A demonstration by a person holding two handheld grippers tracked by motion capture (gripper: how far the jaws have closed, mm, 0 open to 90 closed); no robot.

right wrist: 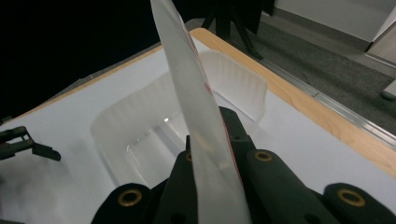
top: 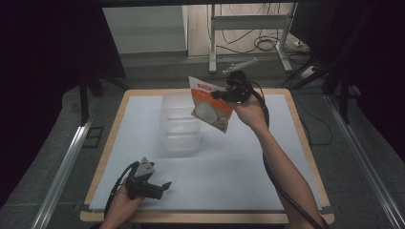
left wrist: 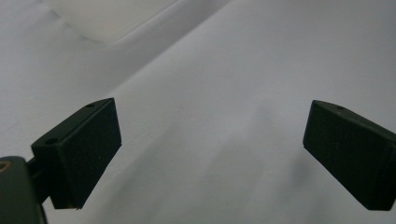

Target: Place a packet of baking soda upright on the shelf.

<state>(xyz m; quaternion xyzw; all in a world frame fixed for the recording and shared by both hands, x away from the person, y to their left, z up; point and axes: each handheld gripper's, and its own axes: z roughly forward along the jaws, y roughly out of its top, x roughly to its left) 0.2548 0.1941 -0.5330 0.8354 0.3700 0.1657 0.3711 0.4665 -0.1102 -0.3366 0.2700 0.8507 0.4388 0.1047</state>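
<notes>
Glossy flat pouch [right wrist: 196,121] pinched edge-on above ribbed translucent tub [right wrist: 140,140].

You are holding the right gripper [top: 224,93] raised over the far part of the white table [top: 239,162], its jaws closed on the upper edge of a snack pouch [top: 210,106]. The pouch is hanging tilted in the air, orange at the top with a pale picture below, just beside and partly over the right wall of the clear plastic container [top: 179,126]. That container is sitting in the middle far area of the table. Your left gripper [top: 162,185] is resting low near the front left edge, well apart from the container, its jaws pointing right. Cables are trailing from both grippers.
</notes>
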